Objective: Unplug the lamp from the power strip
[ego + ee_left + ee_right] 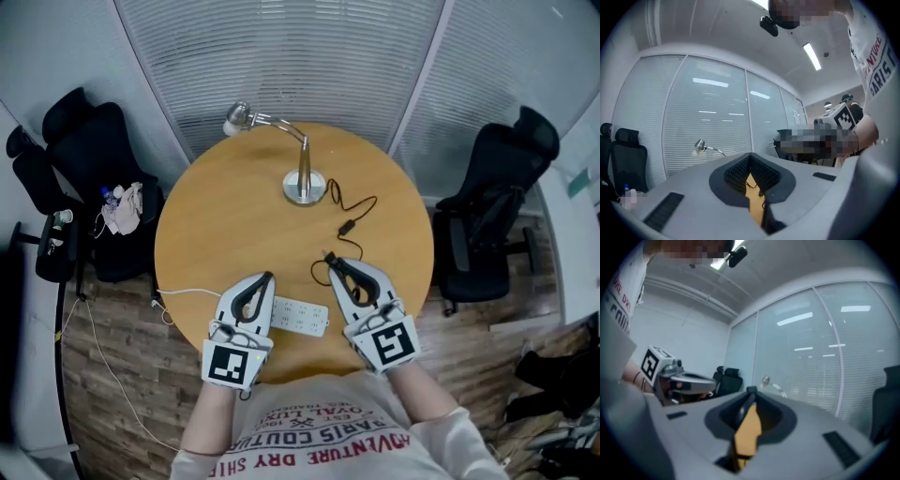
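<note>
A silver desk lamp [303, 178] stands at the far side of the round wooden table [216, 234]. Its black cord [361, 204] runs past an inline switch [347, 226] toward me. The cord's black plug [328, 256] sits at the tips of my right gripper [331, 262], which is shut on it, clear of the strip. In the right gripper view the plug [751, 391] shows as a dark tab between the jaw tips. The white power strip [302, 317] lies between both grippers. My left gripper [268, 277] is shut and holds nothing, beside the strip's left end.
The strip's white cable [187, 292] trails off the table's left edge to the wooden floor. Black office chairs stand at the left [89, 141] and right [497, 187]. A cloth and bottles [122, 206] sit by the left chair. A glass wall with blinds lies behind.
</note>
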Tool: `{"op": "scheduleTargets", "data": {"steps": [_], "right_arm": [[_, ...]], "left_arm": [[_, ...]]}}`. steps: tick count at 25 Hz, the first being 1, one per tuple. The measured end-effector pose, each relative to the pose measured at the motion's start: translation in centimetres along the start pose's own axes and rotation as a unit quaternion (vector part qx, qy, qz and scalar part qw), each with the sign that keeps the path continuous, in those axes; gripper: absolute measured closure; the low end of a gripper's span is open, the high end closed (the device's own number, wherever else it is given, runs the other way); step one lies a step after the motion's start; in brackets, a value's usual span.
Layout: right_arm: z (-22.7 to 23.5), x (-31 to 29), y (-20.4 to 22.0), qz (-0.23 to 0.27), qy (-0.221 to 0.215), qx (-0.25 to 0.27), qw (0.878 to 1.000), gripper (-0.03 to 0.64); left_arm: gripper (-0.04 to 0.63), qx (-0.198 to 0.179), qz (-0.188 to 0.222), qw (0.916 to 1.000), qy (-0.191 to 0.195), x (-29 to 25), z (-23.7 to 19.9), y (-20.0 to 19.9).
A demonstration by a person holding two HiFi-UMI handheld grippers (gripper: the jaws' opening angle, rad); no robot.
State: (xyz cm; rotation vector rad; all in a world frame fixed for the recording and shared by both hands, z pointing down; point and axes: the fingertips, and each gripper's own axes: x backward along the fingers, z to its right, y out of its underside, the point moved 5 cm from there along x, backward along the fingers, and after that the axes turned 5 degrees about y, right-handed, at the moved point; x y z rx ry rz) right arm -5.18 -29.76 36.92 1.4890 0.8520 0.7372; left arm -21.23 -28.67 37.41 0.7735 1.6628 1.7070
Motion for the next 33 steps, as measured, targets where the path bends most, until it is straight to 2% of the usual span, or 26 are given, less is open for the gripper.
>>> {"op": "scheduleTargets", "data": {"steps": [5, 12, 33], "right_arm": [[0.0, 0.4, -0.5, 0.023, 0.005, -0.015, 1.000, 0.545], [0.1, 0.4, -0.3, 0.024, 0.006, -0.022, 0.999, 0.545], [-0.2, 0.7, 0.6, 0.013, 0.018, -0.022, 1.000, 0.545]], "left_arm": [[0.568, 0.005, 0.025, 0.9996, 0.011, 0.8, 0.3, -1.7], [0.568, -0.006, 0.030, 0.9992, 0.026, 0.6, 0.8, -2.4], [0.568, 0.029, 0.008, 0.9995, 0.012, -0.1, 0.5, -1.2]]}}
